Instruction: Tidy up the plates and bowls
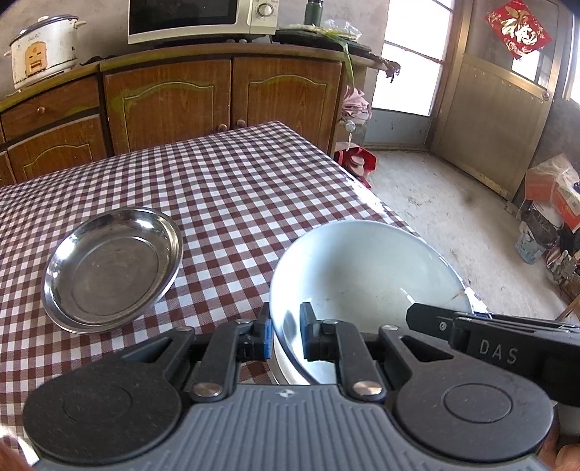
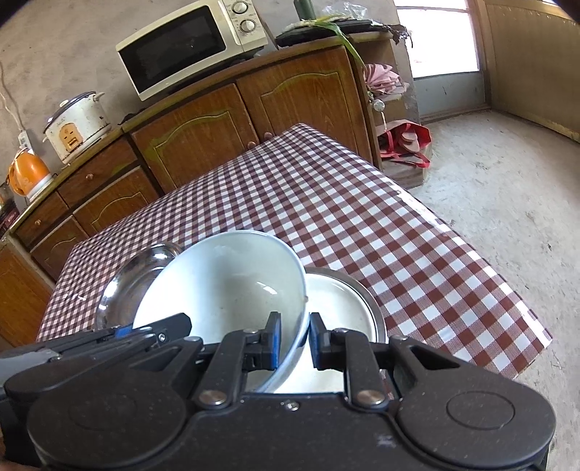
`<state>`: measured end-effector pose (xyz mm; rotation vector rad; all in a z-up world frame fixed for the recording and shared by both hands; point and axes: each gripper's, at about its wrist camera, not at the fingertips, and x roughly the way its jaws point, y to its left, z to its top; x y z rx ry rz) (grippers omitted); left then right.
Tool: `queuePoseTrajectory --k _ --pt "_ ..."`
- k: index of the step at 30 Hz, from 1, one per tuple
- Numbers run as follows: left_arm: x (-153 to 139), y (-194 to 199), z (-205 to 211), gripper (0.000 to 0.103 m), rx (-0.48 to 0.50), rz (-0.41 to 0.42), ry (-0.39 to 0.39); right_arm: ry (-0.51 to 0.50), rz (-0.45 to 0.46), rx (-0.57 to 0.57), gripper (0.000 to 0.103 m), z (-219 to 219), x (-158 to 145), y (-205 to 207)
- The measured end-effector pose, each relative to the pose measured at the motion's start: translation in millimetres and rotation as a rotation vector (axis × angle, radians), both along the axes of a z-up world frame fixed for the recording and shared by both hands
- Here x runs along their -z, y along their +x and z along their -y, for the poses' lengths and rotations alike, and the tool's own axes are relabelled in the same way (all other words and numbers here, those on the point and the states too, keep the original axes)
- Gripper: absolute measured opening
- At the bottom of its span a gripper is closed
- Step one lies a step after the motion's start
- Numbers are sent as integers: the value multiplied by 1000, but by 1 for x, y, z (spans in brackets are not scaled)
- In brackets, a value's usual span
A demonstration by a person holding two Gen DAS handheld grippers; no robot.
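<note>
A large white bowl [image 1: 366, 275] is held tilted above the checked table, gripped at its rim from both sides. My left gripper [image 1: 284, 338] is shut on its left rim. My right gripper [image 2: 295, 344] is shut on its right rim; its arm shows in the left wrist view [image 1: 489, 333]. The bowl also shows in the right wrist view [image 2: 224, 286]. Under it sits a white plate [image 2: 344, 308] inside a steel dish rim [image 2: 373, 308]. A steel plate [image 1: 112, 268] lies on the table to the left and also shows in the right wrist view [image 2: 134, 286].
The checked tablecloth [image 1: 235, 181] covers the table; its right edge [image 2: 489, 290] drops to the concrete floor. A wooden cabinet [image 1: 217, 94] with a microwave [image 1: 203, 18] and rice cooker [image 1: 43, 47] stands behind the table.
</note>
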<state>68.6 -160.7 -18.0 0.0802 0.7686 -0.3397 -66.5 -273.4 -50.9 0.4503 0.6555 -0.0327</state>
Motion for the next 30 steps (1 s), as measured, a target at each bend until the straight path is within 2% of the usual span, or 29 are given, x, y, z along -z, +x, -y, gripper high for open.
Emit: queuePoseTrajectory --k 22,30 --pt "32 14 17 15 36 -94 55 22 -117 13 22 8 39 11" --pt "37 20 22 15 38 -101 76 29 -135 18 21 12 46 18"
